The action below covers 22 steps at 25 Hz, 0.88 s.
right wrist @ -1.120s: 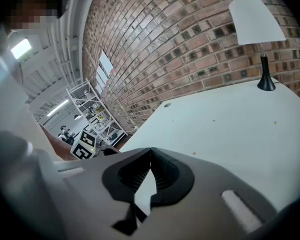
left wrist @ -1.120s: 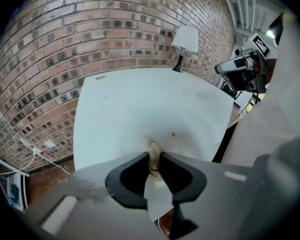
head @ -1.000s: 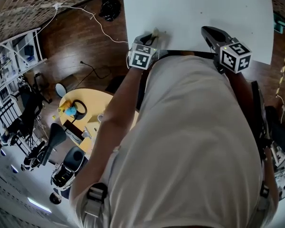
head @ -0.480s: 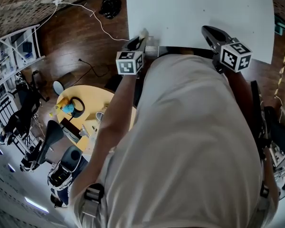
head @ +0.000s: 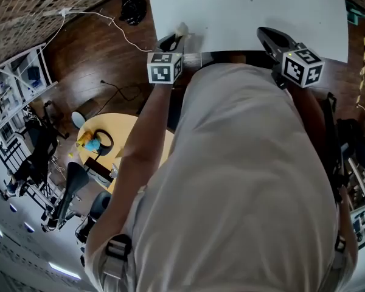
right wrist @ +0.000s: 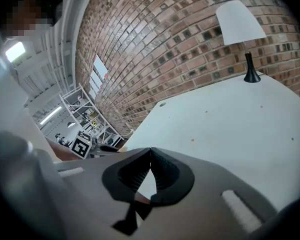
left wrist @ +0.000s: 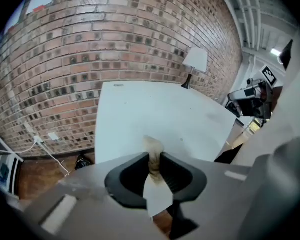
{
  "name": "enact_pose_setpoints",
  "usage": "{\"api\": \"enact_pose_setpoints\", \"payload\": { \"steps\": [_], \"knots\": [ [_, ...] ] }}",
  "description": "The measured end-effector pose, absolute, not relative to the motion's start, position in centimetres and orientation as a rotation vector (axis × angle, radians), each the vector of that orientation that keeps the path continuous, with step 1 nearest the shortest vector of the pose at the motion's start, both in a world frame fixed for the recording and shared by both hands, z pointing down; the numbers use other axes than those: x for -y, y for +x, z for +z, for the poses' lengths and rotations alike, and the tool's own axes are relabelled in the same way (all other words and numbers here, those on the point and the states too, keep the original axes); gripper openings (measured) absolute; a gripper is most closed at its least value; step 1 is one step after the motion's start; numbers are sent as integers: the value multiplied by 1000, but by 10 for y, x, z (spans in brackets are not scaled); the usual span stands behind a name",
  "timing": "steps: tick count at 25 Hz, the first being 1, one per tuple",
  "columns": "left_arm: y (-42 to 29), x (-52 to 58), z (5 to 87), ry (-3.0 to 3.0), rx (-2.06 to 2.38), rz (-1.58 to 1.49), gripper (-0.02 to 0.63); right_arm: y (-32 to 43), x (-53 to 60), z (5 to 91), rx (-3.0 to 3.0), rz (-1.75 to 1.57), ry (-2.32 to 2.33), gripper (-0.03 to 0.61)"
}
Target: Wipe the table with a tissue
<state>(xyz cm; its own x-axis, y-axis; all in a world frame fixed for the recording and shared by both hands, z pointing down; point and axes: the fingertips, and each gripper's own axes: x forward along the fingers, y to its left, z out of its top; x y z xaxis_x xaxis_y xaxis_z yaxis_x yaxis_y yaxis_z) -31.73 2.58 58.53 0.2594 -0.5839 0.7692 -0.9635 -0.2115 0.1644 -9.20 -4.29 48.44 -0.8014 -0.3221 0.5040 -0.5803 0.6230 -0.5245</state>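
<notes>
Tissue (left wrist: 153,155) pinched tight in left gripper (left wrist: 155,165).

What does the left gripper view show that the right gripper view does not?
Only the left gripper view: a crumpled tissue pinched in the left hand-held gripper. Only the right gripper view: the right hand-held gripper shut on nothing, and a metal shelving rack. Both: the white table, the lamp and the brick wall.
</notes>
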Motion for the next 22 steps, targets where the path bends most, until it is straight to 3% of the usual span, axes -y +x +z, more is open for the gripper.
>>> {"api": "enact_pose_setpoints", "payload": {
  "steps": [22],
  "knots": [
    [-235, 12, 613, 1969, 1290, 1057, 72, -44, 63, 489, 2460, 1058, 836, 9]
  ]
}}
